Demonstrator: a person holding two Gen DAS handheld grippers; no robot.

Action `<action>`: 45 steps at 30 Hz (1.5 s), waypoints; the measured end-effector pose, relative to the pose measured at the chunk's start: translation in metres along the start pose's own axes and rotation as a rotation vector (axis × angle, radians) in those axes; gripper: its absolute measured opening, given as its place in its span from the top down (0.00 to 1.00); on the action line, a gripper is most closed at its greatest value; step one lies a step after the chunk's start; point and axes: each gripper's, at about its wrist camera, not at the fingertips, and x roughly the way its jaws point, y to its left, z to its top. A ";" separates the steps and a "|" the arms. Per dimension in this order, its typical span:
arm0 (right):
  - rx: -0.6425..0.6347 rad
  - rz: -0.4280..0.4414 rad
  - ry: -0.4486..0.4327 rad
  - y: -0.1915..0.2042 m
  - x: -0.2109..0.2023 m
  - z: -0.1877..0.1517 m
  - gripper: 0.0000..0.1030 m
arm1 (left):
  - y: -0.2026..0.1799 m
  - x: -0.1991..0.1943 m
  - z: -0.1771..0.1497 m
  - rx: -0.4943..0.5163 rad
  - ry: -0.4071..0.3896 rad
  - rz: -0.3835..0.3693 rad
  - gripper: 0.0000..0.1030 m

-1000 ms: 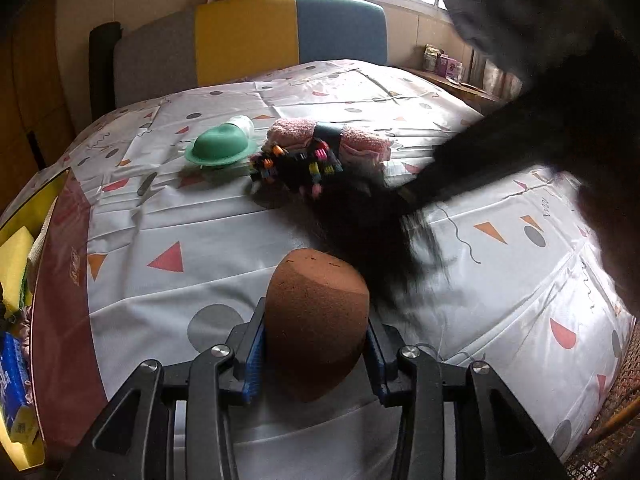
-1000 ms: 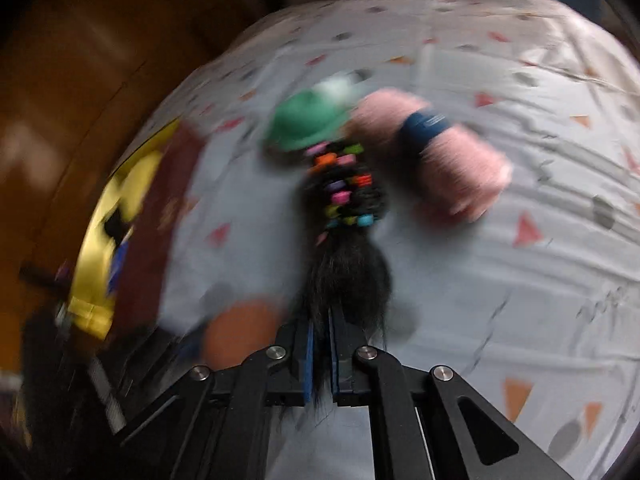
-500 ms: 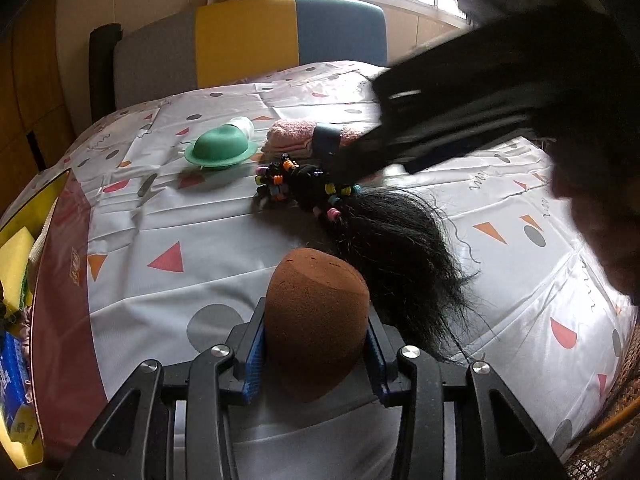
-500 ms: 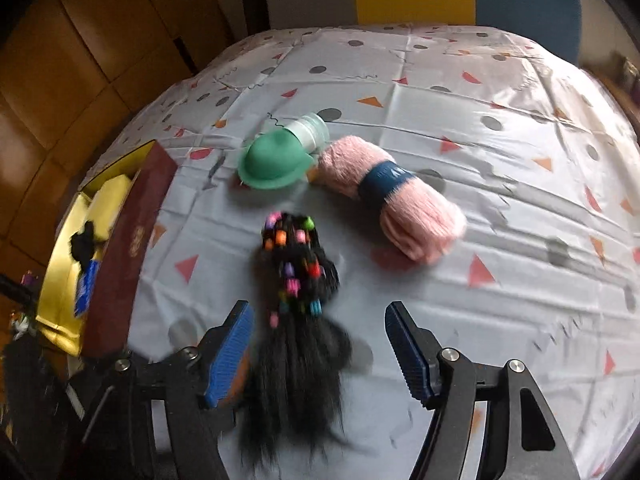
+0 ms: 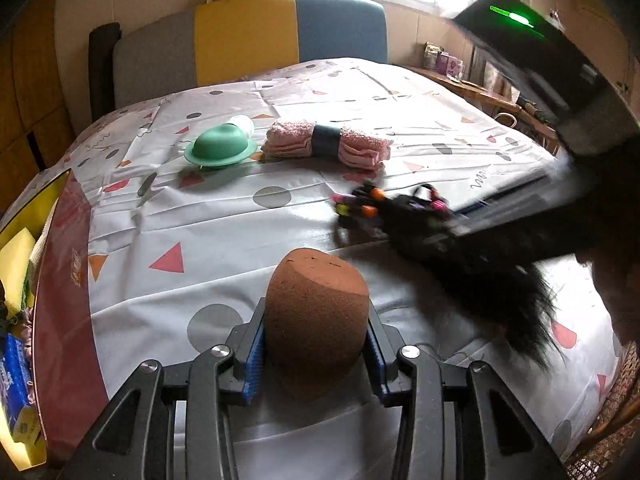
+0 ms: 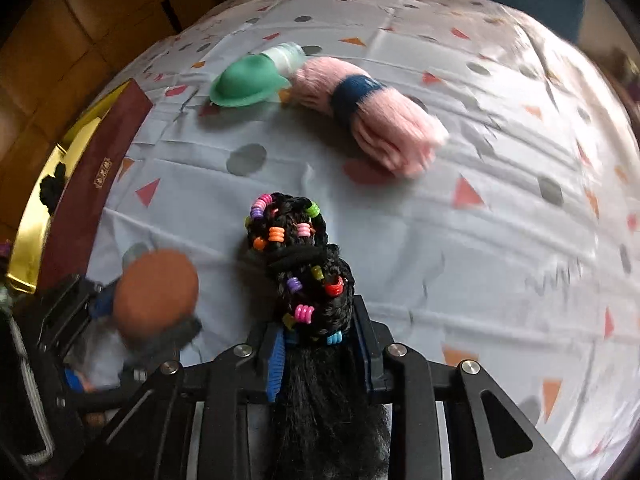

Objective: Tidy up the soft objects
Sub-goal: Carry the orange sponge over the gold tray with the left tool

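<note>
Right wrist view: right gripper [image 6: 318, 354] jaws are closing around the black braided hairpiece [image 6: 308, 272], whose beaded section now sits between the blue pads at 6 o'clock; half a second ago the jaws stood wide with the hairpiece lying loose on the tablecloth [image 6: 500, 240]. Pad contact looks near but not certain, so the grasp is judged in progress. Left gripper [image 5: 316, 354] unchanged, clamped on the brown sponge [image 5: 316, 312]; pink towel roll [image 6: 376, 116] and green cap [image 6: 246, 82] remain at 12 o'clock, open box [image 6: 80, 184] at 9 o'clock.
</note>
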 end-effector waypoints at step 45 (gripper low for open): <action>-0.172 -0.096 -0.123 0.021 0.003 -0.018 0.68 | 0.060 -0.140 0.027 -0.197 -0.154 0.081 0.63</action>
